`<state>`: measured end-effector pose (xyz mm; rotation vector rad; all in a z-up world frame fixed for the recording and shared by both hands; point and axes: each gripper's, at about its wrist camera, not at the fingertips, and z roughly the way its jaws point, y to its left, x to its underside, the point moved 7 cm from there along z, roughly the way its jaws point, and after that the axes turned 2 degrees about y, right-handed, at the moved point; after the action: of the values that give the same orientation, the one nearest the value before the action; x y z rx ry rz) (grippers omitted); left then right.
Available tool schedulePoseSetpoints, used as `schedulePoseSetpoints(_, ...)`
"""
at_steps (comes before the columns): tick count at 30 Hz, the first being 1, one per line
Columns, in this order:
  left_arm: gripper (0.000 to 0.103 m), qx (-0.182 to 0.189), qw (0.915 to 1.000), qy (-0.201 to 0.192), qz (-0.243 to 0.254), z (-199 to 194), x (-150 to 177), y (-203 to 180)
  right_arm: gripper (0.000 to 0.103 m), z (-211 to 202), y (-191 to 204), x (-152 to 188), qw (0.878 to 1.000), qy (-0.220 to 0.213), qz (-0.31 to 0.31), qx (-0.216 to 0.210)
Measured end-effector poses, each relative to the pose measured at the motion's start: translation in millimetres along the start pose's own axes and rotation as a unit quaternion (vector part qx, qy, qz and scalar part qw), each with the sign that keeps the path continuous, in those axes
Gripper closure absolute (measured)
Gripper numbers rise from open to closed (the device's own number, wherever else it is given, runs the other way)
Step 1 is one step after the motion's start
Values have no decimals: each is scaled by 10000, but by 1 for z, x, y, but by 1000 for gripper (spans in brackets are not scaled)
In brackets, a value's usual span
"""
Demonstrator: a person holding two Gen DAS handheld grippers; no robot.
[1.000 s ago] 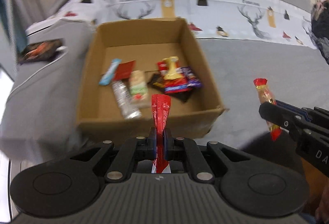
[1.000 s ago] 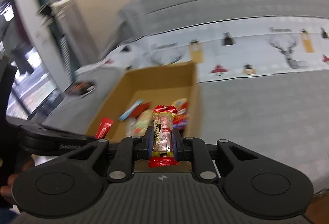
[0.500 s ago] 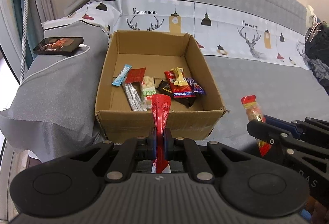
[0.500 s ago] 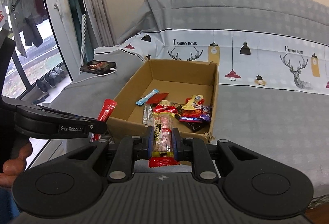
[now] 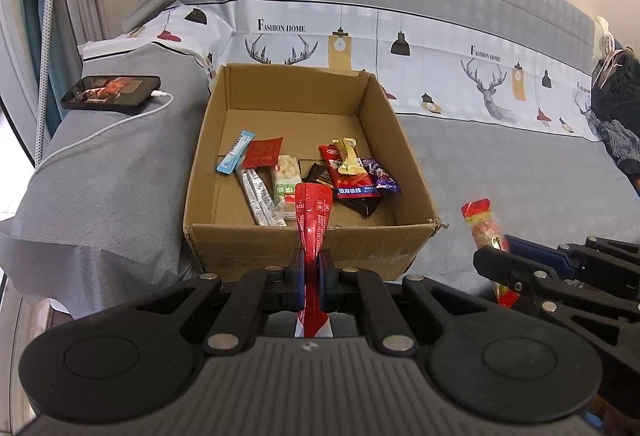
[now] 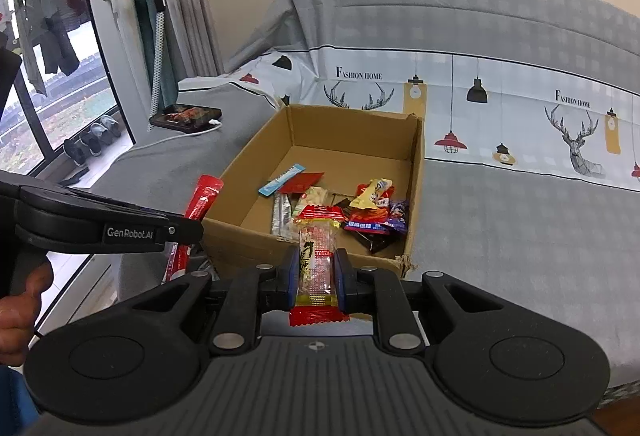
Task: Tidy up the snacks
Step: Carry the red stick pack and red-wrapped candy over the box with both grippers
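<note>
— Left gripper (image 5: 311,278): what's in it?
— Its jaws are pinched on a thin red sachet (image 5: 312,220), which stands up just in front of the box (image 5: 304,248).
— And the right gripper (image 6: 318,276)?
— Clamped on a clear bar with red ends (image 6: 318,256), also upright, just short of the box's near wall.
— Where's the box?
— On a grey sofa cover (image 5: 500,172), open-topped, with several snack packets (image 5: 352,172) lying on its floor.
— Anything else?
— A phone (image 5: 110,92) with a white cable lies on the armrest, left of the box. A hand (image 6: 18,312) holds the left gripper's handle.
</note>
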<state>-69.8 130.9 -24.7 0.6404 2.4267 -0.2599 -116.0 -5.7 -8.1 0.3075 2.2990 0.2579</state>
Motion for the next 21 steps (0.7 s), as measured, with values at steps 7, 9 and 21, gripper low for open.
schedulePoseSetpoints(7,96,-2,10000,27,-34,9,-9,5,84,11,-4,-8,9999,-3,89,108)
schedulePoseSetpoints(9,96,-9,10000,45,-54,13,-14,6,84,16,-6,-12,9999,-11,108,125)
schedulePoseSetpoints(21,96,59,9999,-6,-137,44,-60,14,84,57,-18,-39,9998,-14,142,171)
